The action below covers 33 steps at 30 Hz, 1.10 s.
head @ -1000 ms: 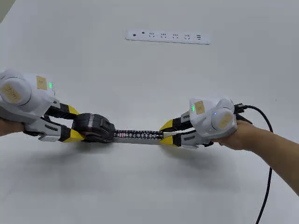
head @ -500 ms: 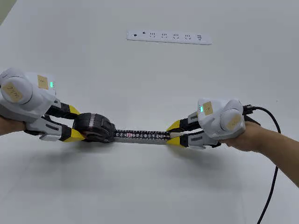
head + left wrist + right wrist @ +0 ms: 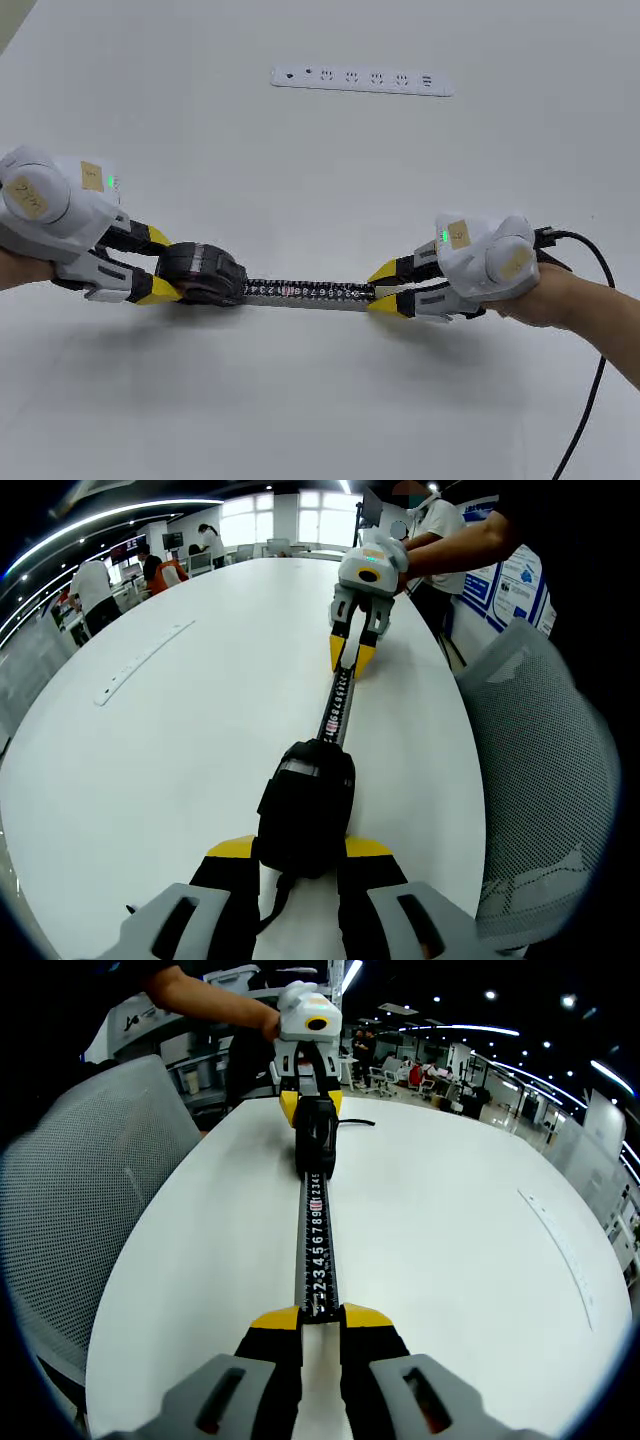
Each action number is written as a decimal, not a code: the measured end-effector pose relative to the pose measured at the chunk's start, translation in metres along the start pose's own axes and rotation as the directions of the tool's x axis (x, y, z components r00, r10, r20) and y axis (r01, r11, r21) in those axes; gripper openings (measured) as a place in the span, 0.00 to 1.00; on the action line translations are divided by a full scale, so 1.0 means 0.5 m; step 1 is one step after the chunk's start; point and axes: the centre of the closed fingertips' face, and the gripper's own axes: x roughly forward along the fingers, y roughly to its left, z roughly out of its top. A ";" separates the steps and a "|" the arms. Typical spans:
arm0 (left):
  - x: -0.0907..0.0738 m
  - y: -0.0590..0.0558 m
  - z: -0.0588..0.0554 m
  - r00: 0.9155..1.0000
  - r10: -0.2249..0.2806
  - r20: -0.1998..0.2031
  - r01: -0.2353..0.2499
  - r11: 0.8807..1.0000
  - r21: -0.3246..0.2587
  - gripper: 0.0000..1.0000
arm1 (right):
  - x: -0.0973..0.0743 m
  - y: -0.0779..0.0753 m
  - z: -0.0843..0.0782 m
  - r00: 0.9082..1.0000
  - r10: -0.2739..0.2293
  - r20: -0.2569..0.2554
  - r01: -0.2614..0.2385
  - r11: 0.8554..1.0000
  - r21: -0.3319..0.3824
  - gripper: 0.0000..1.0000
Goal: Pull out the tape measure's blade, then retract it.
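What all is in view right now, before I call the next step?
table: one, white, under everything
tape measure case: one, black, on the table, clamped between the left gripper's jaws
blade: one, dark with white numerals, drawn out of the case across to the right gripper
power strip: one, white, flat on the far side of the table
cable: one, black, trailing from the right gripper off the near edge
mesh chair: one, grey, beside the table
other people: a few, far back in the room
left gripper: one, white with yellow tips, shut on the case
right gripper: one, same colours, shut on the blade's end
hands: two, left and right, each holding a gripper
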 end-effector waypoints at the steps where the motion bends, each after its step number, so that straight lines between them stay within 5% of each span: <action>1: 0.000 0.000 0.000 1.000 0.000 0.000 0.000 1.000 0.000 0.26 | -0.001 0.000 -0.001 1.000 -0.001 0.000 0.001 1.000 0.001 0.11; 33: 0.002 0.001 0.001 1.000 -0.008 0.000 0.008 1.000 -0.006 0.27 | -0.061 -0.003 -0.062 0.999 -0.019 -0.050 0.020 1.000 0.018 0.11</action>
